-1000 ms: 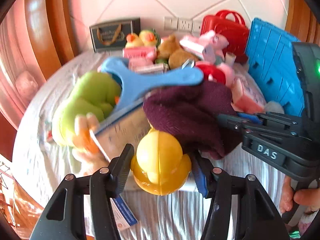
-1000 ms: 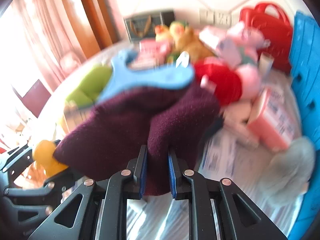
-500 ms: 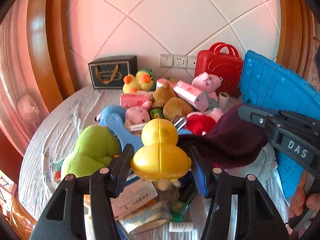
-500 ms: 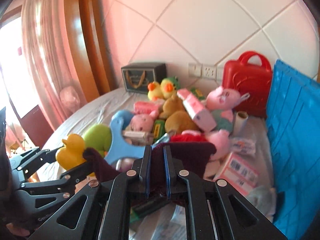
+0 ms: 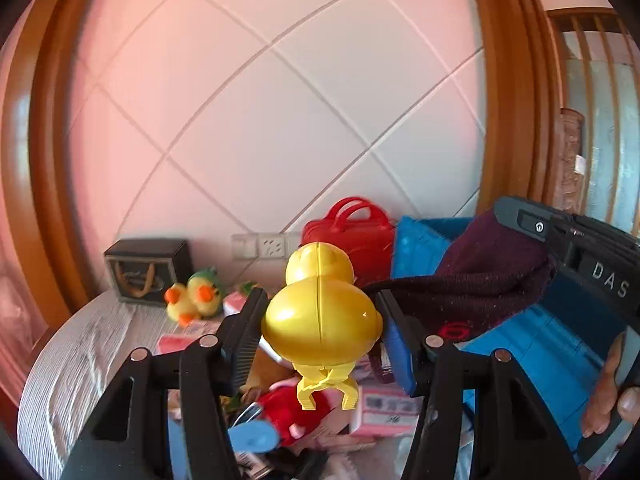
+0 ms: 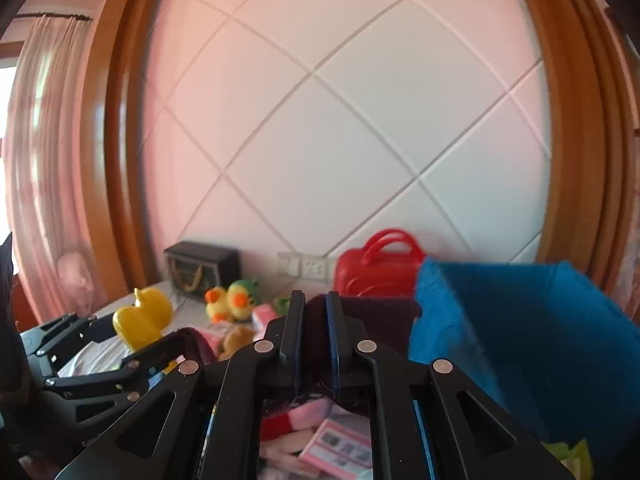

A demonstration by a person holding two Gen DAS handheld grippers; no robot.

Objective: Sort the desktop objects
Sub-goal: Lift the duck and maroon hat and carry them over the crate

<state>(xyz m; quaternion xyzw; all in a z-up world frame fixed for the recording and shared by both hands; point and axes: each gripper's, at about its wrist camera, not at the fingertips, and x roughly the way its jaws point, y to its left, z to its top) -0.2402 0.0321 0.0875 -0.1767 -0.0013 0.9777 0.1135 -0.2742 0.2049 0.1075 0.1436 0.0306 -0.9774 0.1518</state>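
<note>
My left gripper [image 5: 320, 328] is shut on a yellow plastic duck [image 5: 320, 312], held high above the pile; the duck also shows in the right wrist view [image 6: 142, 322]. My right gripper [image 6: 311, 320] is shut on a dark maroon knitted cloth [image 6: 376, 314], lifted beside the open blue bin [image 6: 532, 344]. In the left wrist view the cloth [image 5: 480, 276] hangs from the right gripper in front of the blue bin [image 5: 516, 352].
Below lies a pile of toys and boxes on a white-clothed round table [image 5: 80, 344]: two plush ducks [image 5: 194, 296], pink boxes [image 6: 340, 446], a red plush [image 5: 288, 412]. A red case [image 5: 352, 232] and a dark gift box [image 5: 146, 268] stand by the wall.
Both grippers have risen well above the pile, carrying the duck and the maroon cloth. The right gripper with the cloth has moved toward the blue bin.
</note>
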